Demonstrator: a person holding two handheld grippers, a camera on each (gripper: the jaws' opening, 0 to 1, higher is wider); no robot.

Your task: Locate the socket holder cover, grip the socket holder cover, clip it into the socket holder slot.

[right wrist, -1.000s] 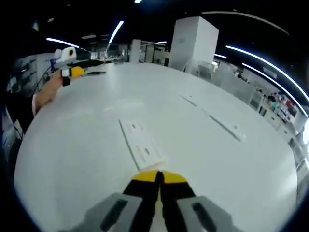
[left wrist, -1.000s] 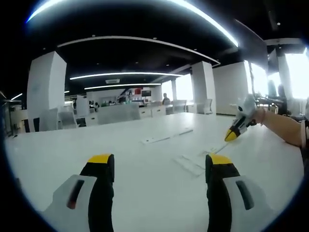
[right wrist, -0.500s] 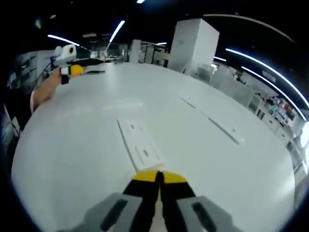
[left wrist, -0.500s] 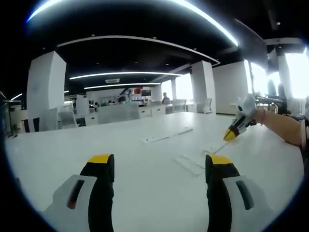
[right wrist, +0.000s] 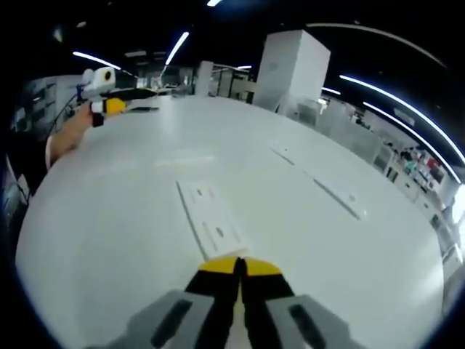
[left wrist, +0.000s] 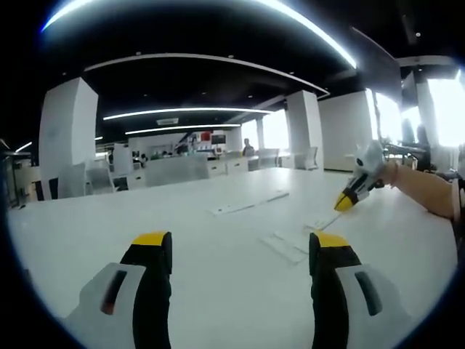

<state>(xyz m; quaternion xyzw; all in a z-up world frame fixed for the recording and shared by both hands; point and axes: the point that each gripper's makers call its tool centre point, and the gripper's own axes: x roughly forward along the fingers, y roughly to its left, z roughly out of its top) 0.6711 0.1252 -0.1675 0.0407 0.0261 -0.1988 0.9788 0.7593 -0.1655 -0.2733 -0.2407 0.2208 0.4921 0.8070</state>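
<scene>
Our right tool (right wrist: 238,267) is pinched together at the near end of the cover (right wrist: 211,218), lying flat on the desk (right wrist: 131,240). Left tool (left wrist: 240,251) hangs apart. White on white, so we could easily misjudge the thin edge and slip off.

A wide white table (left wrist: 218,291) runs across a big open office; two thick white pillars (left wrist: 67,138) stand beyond it, one near its left end, one toward the right. Long curved light strips (left wrist: 182,113) cross the dark ceiling — bright windows (left wrist: 447,113) glow at the right; desks and chairs (left wrist: 174,171) crowd the far side.
</scene>
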